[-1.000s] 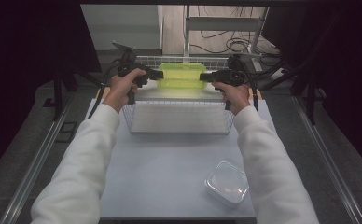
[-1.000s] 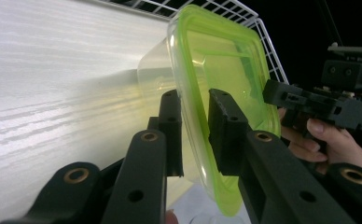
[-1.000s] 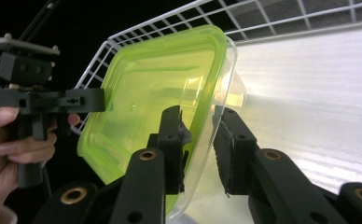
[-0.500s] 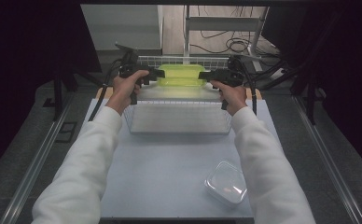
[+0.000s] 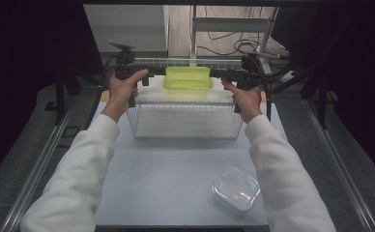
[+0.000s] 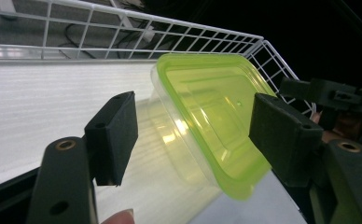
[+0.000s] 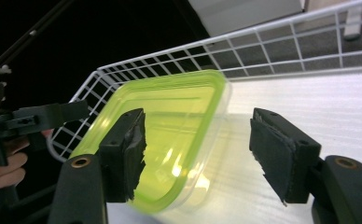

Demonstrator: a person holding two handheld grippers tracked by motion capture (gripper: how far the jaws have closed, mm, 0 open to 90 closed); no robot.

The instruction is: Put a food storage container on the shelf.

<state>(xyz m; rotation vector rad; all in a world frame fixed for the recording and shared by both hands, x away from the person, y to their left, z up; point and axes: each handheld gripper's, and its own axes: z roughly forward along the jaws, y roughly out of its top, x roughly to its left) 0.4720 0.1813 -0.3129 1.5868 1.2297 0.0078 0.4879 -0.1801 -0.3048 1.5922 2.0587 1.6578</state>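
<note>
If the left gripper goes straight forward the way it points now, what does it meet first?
Most likely the green-lidded container in the wire basket: it lies straight ahead of the left gripper, whose jaws have just been opening. Depth is hard to judge.

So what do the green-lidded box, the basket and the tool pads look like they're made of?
Box with green lid: likely plastic, a glossy see-through body under a translucent lime lid that catches glints. Basket: thin wire grid, seemingly metal with a smooth white coating. Left tool pads: matt black blocks, perhaps rubber or foam. On the right tool, one pad has a ragged edge, which suggests soft material.
</note>
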